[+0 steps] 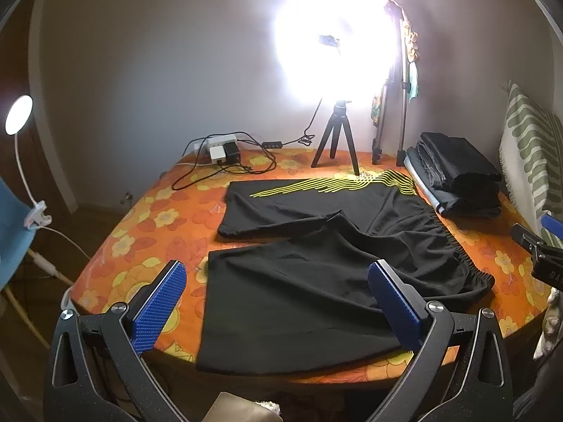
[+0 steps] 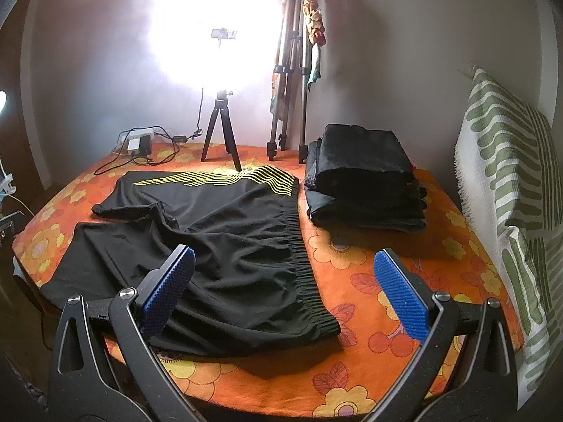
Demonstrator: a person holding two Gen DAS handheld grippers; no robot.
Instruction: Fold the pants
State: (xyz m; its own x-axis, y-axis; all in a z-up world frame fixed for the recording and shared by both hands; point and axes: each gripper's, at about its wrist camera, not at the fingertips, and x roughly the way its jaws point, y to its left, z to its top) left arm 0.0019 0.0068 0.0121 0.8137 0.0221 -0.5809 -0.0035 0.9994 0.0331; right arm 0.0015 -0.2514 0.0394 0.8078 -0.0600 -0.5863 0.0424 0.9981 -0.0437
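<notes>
Black pants (image 1: 299,281) with yellow stripes along the far leg lie spread flat on the orange flowered table (image 1: 140,232), waistband to the right, legs to the left. My left gripper (image 1: 278,274) hovers open above the near leg, nothing between its blue pads. In the right wrist view the pants (image 2: 218,246) fill the left half, their elastic waistband (image 2: 306,274) running toward me. My right gripper (image 2: 285,263) stands open over the waistband's near corner, holding nothing. The tip of the right gripper (image 1: 542,246) shows at the right edge of the left wrist view.
A stack of folded dark clothes (image 2: 366,183) sits at the back right. A small tripod (image 2: 221,130) with a glaring lamp, a taller tripod (image 2: 288,88), and a power strip with cables (image 1: 225,154) stand along the far edge. A green-patterned cloth (image 2: 510,176) hangs at right.
</notes>
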